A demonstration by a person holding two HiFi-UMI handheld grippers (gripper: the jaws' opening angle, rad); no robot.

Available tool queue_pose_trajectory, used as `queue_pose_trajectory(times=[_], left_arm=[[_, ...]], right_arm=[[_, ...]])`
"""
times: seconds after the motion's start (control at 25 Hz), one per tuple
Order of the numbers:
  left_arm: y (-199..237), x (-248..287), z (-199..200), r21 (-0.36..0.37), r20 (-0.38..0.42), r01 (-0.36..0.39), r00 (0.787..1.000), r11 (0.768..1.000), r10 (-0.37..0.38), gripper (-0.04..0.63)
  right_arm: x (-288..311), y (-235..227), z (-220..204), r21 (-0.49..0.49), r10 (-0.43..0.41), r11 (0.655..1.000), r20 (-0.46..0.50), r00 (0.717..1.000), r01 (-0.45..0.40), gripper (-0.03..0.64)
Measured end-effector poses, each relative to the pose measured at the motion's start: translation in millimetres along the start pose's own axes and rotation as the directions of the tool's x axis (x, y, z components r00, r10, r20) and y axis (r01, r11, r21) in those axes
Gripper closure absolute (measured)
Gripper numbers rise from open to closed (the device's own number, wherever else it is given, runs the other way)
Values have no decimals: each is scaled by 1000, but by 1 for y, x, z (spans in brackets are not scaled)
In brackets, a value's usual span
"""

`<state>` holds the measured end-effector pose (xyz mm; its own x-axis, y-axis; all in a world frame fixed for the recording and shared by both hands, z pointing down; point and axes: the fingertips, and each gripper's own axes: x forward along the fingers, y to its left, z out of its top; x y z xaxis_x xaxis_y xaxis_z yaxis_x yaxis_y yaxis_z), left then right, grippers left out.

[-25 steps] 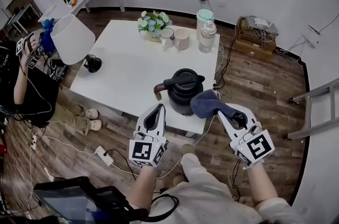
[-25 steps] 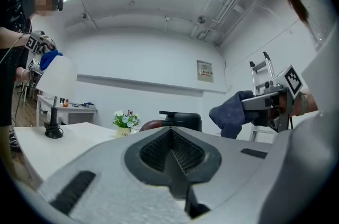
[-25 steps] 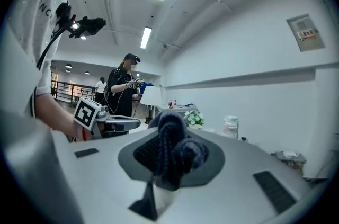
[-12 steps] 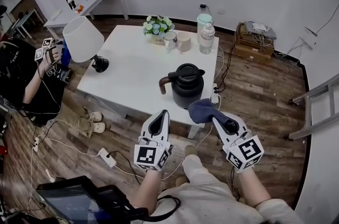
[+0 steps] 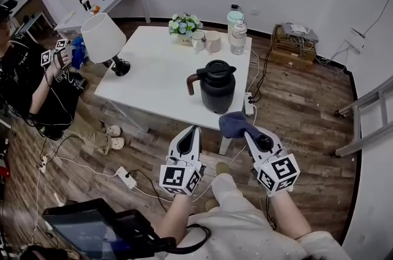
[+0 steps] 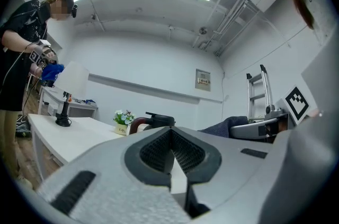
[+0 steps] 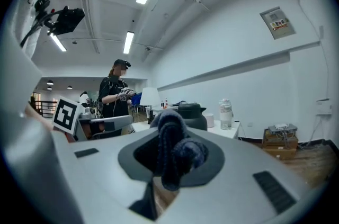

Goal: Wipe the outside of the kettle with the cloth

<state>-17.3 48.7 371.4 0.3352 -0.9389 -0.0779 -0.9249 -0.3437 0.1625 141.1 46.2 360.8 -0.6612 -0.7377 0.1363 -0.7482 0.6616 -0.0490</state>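
Observation:
The black kettle (image 5: 217, 88) with a brown handle stands upright near the front right edge of the white table (image 5: 156, 77). A dark blue cloth (image 5: 234, 125) is bunched in my right gripper (image 5: 247, 132), which is shut on it and hangs off the table's front edge, just below the kettle. In the right gripper view the cloth (image 7: 172, 149) fills the jaws, with the kettle (image 7: 191, 115) beyond. My left gripper (image 5: 193, 131) is shut and holds nothing, lower left of the kettle. The left gripper view shows the kettle (image 6: 152, 121) ahead.
A white lamp (image 5: 104, 39), a flower pot (image 5: 184, 27), two cups (image 5: 205, 41) and two bottles (image 5: 236, 26) stand on the table. A person (image 5: 27, 77) with grippers stands at the left. A power strip (image 5: 123, 178) and cables lie on the wooden floor. A ladder (image 5: 368, 123) is at the right.
Both grippers have drawn back toward me from the kettle. The cloth no longer touches the kettle's side. The view has shifted so the table sits farther off.

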Motion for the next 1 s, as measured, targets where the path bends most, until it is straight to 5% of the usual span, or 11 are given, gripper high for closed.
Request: queue_pose_trajectory(times=[1.0], left_arm=[[-17,-33,19,-12,46,5,999,1000,-5,588]], right_arm=[[-14,26,13,-3,-29,1000,32,999,29,555]])
